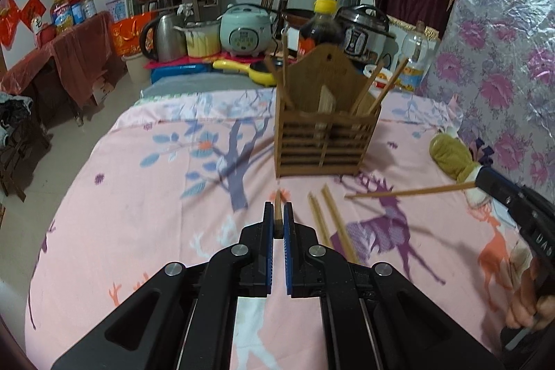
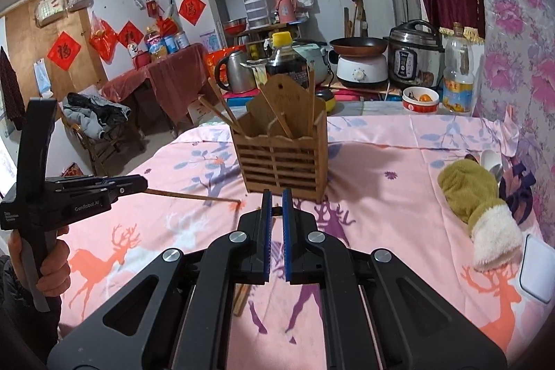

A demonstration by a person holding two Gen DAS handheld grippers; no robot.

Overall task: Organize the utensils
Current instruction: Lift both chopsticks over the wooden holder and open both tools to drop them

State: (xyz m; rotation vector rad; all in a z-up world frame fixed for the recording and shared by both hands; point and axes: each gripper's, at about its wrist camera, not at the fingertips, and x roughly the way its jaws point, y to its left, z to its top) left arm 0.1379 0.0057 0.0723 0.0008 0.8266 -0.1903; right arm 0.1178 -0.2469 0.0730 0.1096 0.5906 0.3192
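A slatted wooden utensil holder [image 1: 324,137] stands on the pink deer-print cloth with several chopsticks in it; it also shows in the right wrist view [image 2: 282,155]. My left gripper [image 1: 278,217] is shut on one chopstick [image 1: 277,214], low over the cloth in front of the holder; the right wrist view shows that chopstick [image 2: 194,196] pointing toward the holder. My right gripper [image 2: 276,203] is shut on a chopstick [image 1: 409,192], seen from the left wrist view reaching left from its fingers. Two loose chopsticks [image 1: 329,221] lie on the cloth between the grippers.
A green mitten with a white cuff [image 2: 478,196] lies at the right by the floral wall. A soy sauce bottle [image 1: 321,26], rice cookers [image 1: 246,32], a kettle [image 2: 236,73] and a bowl [image 2: 420,99] crowd the far end behind the holder. A white object [image 2: 536,269] lies at the right edge.
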